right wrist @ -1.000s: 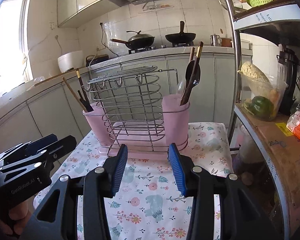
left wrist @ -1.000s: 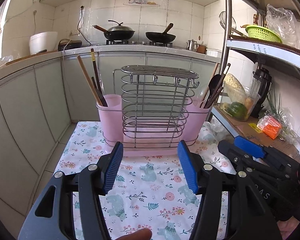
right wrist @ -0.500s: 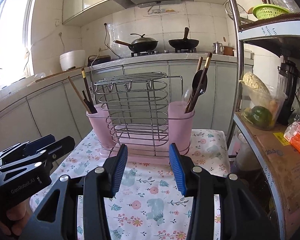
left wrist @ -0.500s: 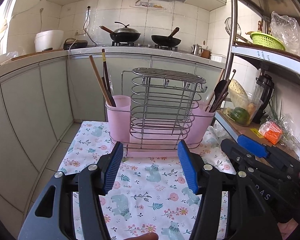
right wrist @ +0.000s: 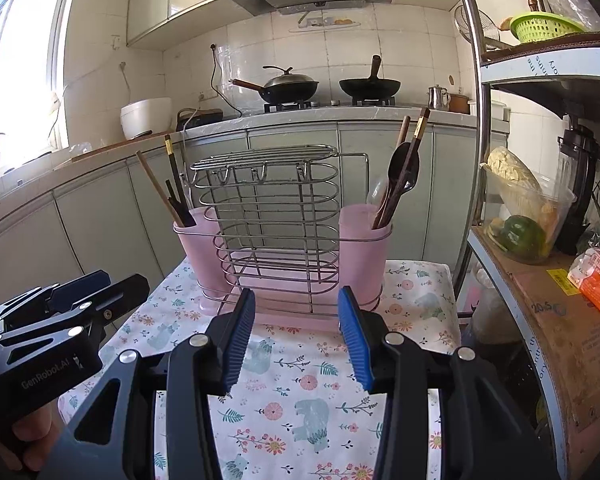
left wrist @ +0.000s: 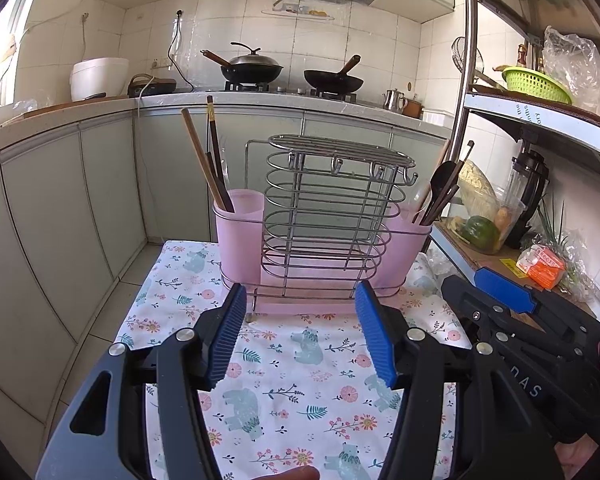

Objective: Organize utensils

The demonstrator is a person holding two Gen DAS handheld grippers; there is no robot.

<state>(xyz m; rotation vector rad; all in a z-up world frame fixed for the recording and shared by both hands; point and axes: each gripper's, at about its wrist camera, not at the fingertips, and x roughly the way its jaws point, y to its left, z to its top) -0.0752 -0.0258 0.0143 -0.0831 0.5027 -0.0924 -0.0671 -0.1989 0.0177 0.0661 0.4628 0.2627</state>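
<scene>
Kitchen cabinets and a stove with two woks stand behind a tabletop (left wrist: 300, 364) draped in floral, bear-printed cloth, where a chrome wire utensil rack (left wrist: 324, 216) stands upright at the far end, its two pink plastic cups holding wooden chopsticks (left wrist: 206, 164) and dark spoons (right wrist: 400, 176). Both the left tool (left wrist: 300, 336) and the right tool (right wrist: 296, 332) hover near the rack with blue pads apart, gripping nothing.

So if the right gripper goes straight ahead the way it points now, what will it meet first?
Probably the flowered cloth just before the wire utensil rack, since the right gripper points a little downward. Its jaws are open and empty. Depth is unclear, so it might instead meet the rack's pink base first.
</scene>
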